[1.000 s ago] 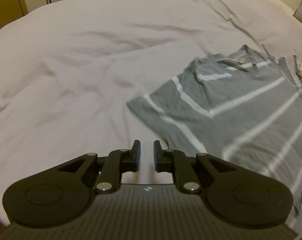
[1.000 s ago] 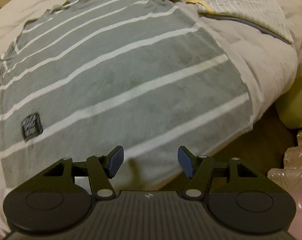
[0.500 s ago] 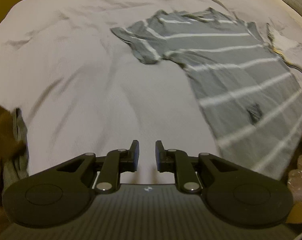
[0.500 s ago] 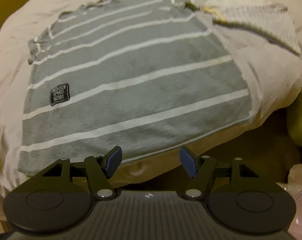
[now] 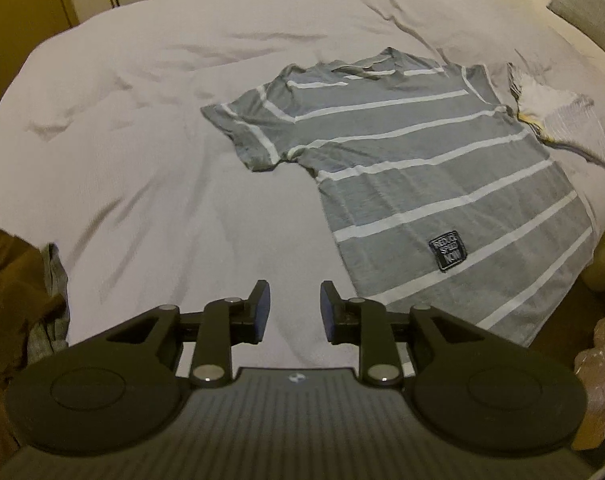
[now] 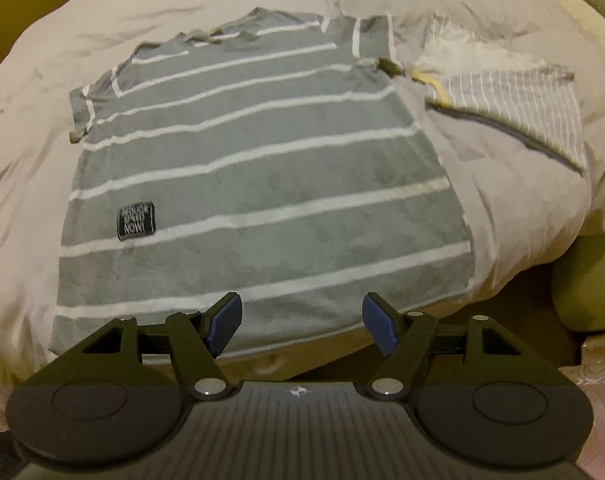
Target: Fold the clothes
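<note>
Hovering back, we hold the left gripper and right gripper spread and empty; the shirt lies flat on the bed — spread out, ready for folding.

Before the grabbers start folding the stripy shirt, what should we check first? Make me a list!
1. Grey T-shirt with white stripes lies flat, front up on the pale bed sheet: ok.
2. Both short sleeves spread out: ok.
3. Left gripper open and empty: ok.
4. Right gripper open and empty: ok.
5. Shirt clear of the thin-striped folded garment beside it: not ok, its sleeve touches or overlaps that garment.
6. Bottom hem fully on the bed: cannot tell, it lies at the edge.
</note>
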